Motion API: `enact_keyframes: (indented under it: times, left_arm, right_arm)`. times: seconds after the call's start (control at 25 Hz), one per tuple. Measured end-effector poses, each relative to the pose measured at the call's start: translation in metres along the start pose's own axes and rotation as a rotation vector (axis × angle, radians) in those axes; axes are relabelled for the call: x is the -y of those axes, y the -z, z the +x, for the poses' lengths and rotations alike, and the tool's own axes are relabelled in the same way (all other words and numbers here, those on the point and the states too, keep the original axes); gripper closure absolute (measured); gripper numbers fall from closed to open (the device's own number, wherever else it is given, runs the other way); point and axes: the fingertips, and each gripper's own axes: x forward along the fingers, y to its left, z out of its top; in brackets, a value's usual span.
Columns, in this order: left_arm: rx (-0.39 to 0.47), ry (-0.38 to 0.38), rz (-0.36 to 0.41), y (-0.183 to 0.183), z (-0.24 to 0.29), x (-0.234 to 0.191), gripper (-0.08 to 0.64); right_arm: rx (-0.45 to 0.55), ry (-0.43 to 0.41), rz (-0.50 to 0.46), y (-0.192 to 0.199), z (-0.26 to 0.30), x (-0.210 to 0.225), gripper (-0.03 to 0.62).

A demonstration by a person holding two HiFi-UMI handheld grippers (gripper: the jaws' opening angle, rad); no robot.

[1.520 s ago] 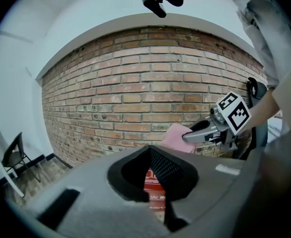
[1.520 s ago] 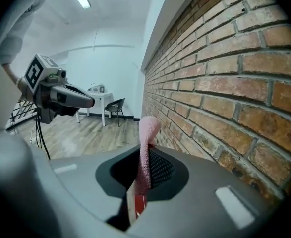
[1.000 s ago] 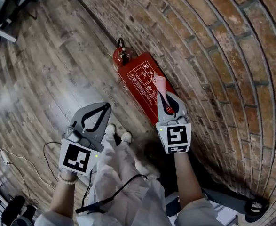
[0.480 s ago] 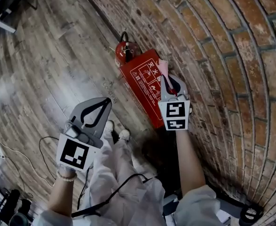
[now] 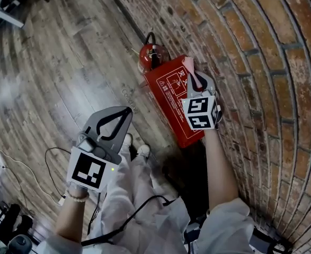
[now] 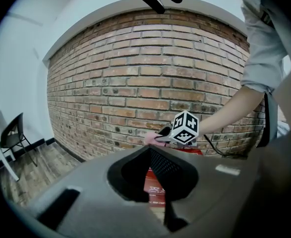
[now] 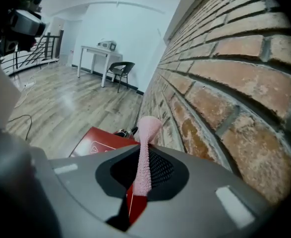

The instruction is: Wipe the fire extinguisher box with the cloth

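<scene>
The right tongs [image 5: 193, 79] are clamped on the pink cloth [image 5: 187, 64], which sticks out past their tips as a narrow, twisted tuft. The red box [image 5: 168, 91] sits just under and ahead of them, on the floor [image 5: 65, 62] against the brick wall [image 5: 261, 62]. Its printed face is turned up, and the extinguisher [image 5: 151, 57] stands just beyond its far end. The tuft hangs over the box's wall-side edge near the far corner. I cannot tell whether it touches the surface.

The left tongs [image 5: 126, 111] are together with nothing between them. They are held well to the left of the right tongs and clear of the box.

The step in hand looks like the start of a wiping stroke with most of the face not yet covered. Bunched like this, the cloth offers only a small contact patch. So the right tongs should tip down until the tuft, not the hard tips, meets the face, then press lightly so the fabric splays.

Long strokes from the far end back towards the body would suit, in overlapping lanes working from the wall side outwards.

The wall is just to the right of the tongs, so the marker cube could scrape the brick. A hard sideways drag might pull the cloth out of the grip. If the box slides, the left tongs could steady its near edge.
</scene>
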Motion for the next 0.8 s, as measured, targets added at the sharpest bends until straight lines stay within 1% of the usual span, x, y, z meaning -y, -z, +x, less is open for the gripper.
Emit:
enact_keyframes:
  times: [0.24,0.44,0.64,0.8]
  left_arm:
    - [-0.004,-0.016,0.007,0.007,0.002,-0.014,0.56]
    - [-0.017,-0.021,-0.004,0.016,0.005,-0.019,0.56]
    - [-0.03,-0.026,-0.021,0.023,0.008,-0.022,0.56]
    - [-0.032,-0.024,-0.018,0.026,0.012,-0.023,0.56]
  right_arm:
    - [-0.039,-0.001,-0.097,0.001,0.028,-0.001,0.566]
    - [-0.059,0.023,-0.141,-0.001,0.048,0.007,0.566]
    - [-0.101,-0.003,-0.182,0.001,0.064,-0.001,0.566]
    - [-0.149,-0.041,-0.175,0.01,0.072,-0.009,0.566]
